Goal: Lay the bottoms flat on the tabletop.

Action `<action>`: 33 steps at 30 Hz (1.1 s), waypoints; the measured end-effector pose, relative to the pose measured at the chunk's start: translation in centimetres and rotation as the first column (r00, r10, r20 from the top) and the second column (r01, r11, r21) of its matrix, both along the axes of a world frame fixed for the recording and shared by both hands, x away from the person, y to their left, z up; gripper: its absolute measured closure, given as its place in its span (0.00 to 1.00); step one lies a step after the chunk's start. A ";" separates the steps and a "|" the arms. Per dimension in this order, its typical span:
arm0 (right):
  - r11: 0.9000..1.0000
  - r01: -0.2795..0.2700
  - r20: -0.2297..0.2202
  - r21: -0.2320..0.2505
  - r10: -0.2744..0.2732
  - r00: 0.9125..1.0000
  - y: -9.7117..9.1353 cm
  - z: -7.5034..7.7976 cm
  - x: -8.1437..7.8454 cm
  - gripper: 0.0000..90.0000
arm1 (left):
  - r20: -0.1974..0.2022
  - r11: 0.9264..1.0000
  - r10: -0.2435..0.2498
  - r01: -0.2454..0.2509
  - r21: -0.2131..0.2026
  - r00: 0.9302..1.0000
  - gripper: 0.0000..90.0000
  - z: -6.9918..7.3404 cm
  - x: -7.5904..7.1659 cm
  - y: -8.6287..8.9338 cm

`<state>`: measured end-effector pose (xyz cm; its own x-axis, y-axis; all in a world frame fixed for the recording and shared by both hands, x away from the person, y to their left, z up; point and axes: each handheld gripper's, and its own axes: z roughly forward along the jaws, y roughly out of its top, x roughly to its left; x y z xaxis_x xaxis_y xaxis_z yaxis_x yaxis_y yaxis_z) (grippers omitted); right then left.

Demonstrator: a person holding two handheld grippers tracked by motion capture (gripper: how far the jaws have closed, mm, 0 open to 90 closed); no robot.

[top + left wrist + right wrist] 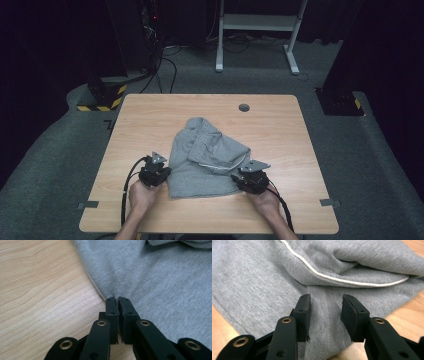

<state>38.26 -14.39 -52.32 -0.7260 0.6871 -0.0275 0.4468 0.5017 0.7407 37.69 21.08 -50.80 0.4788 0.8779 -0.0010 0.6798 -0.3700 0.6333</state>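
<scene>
A crumpled grey garment (205, 160) with a white trim line lies on the near middle of the wooden table (150, 115). My left gripper (167, 172) sits at the garment's left hem. In the left gripper view its jaws (117, 300) are closed together, pinching the edge of the grey fabric (162, 277) just above the wood. My right gripper (239, 177) rests at the garment's near right corner. In the right gripper view it (325, 298) stands open over the flat grey cloth (262, 277), with a stitched seam running between its pads (353, 312) and a white-edged fold (342, 281) just ahead.
A round cable hole (244, 107) is in the table's far side. Grey tape tabs (88, 204) mark the near left and right edges. Beyond the table stand a white desk frame (257, 22) and a black stand with a striped base (102, 97).
</scene>
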 end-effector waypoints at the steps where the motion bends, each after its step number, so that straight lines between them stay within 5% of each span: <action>1: 1.000 0.004 -0.002 0.001 -0.004 1.000 0.0 0.0 -0.3 0.66 | -0.004 1.000 -0.013 0.013 -0.008 1.000 0.94 0.0 -0.1 -0.2; 9: 1.000 -0.021 -0.017 0.009 0.021 1.000 -0.1 0.1 -2.4 0.62 | 0.067 0.996 -0.011 0.017 -0.085 0.998 0.63 0.2 -0.9 -2.5; 12: 0.999 -0.036 -0.033 -0.002 0.036 0.999 0.0 0.3 -2.4 0.61 | 0.073 0.997 -0.013 0.019 -0.077 0.997 0.59 -0.3 -0.8 -3.1; 17: 0.997 -0.068 0.007 0.040 0.068 0.998 0.4 1.9 -1.7 0.60 | 0.105 0.991 0.038 -0.024 -0.134 0.994 0.55 -1.4 -0.6 -2.9; 19: 0.995 -0.084 0.018 0.050 0.083 0.996 0.9 2.5 -1.5 0.60 | 0.145 0.991 0.054 -0.036 -0.126 0.988 0.54 -1.8 -0.8 -2.8; 23: 0.990 -0.132 0.055 0.057 0.129 0.990 2.4 3.3 -1.2 0.59 | 0.158 0.996 0.049 -0.036 -0.084 0.986 0.50 -1.8 -0.8 -3.2; 33: 0.984 -0.178 -0.059 0.004 0.178 0.982 6.5 2.3 0.7 0.62 | 0.156 0.996 0.040 -0.027 -0.084 0.987 0.44 -1.9 -0.8 -3.3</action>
